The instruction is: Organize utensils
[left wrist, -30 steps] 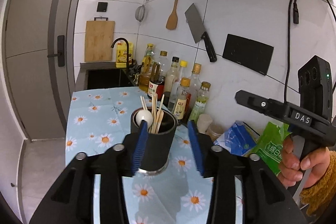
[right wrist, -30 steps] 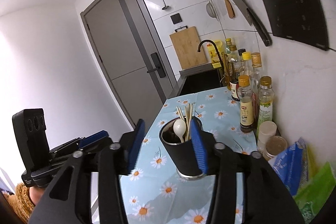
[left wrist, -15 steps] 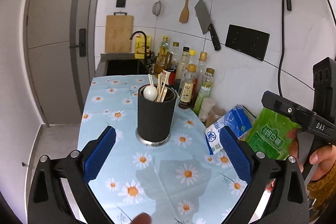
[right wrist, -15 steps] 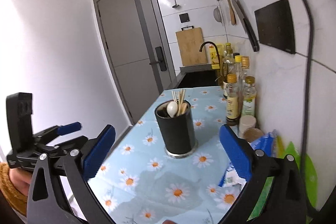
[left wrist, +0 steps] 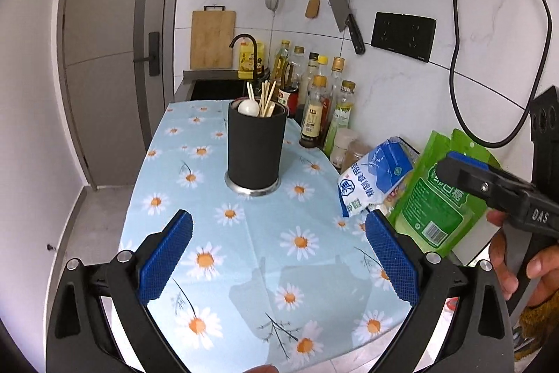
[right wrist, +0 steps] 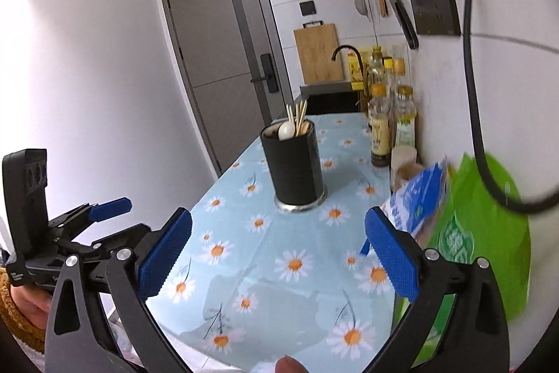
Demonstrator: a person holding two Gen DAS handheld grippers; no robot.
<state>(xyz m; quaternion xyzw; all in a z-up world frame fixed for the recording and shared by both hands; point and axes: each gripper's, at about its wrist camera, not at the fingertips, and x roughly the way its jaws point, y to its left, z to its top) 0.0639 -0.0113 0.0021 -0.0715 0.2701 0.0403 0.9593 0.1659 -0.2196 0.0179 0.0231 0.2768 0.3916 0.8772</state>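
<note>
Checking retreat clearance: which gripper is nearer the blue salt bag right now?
Right. The right gripper has its right-side finger almost against the blue salt bag. The left gripper sits farther from the bag, which lies ahead to its right. Both are open and empty.

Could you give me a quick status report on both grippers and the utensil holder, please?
Left gripper open, empty. Right gripper open, empty. Utensil holder upright on tablecloth, chopsticks and spoon inside. Nothing between.

Pale blue tablecloth (left wrist: 244, 233) printed with white, orange-centred daisies; matte black holder (left wrist: 254, 147) (silver at its base); white spoon (left wrist: 248, 107); blue-and-white bag (left wrist: 374, 179); green packet (left wrist: 440, 198)
</note>
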